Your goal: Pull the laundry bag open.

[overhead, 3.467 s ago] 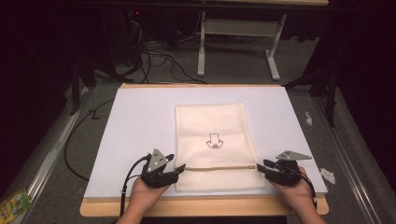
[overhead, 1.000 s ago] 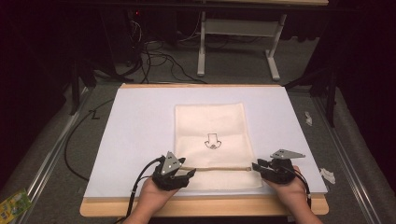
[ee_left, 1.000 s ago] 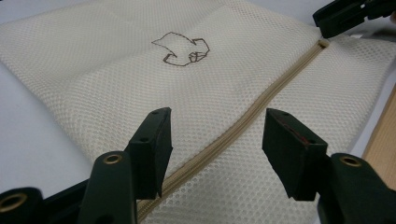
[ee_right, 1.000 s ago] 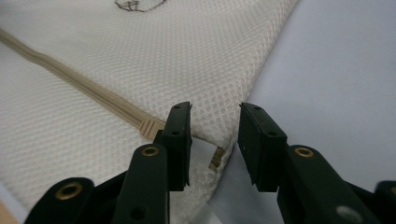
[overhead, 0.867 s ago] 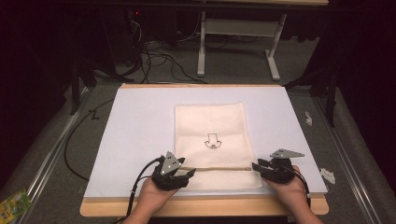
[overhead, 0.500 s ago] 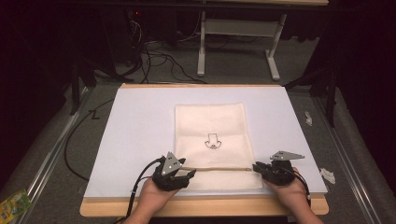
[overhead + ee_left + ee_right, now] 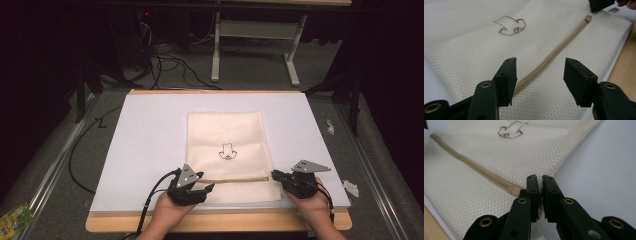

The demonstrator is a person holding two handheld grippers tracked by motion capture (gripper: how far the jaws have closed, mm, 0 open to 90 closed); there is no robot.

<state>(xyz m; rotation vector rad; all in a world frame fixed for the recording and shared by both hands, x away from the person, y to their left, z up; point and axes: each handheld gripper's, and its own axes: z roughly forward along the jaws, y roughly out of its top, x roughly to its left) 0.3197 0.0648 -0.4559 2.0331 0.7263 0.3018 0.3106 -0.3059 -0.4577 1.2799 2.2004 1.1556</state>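
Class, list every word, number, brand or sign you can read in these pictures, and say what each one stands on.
No readable words or numbers.
Mesh bag: a small outlined emblem drawn in dark line, a sign without letters.
Green packet on the floor at lower left: its print is too small and blurred to read.

A wooden table (image 7: 215, 222) topped with a white sheet (image 7: 150, 130) stands on grey carpet (image 7: 60, 165). Beyond it, a white desk frame (image 7: 252, 35) and tangled black cables (image 7: 165, 55) sit in a dark, unlit room. Crumpled white scraps (image 7: 350, 187) lie right.
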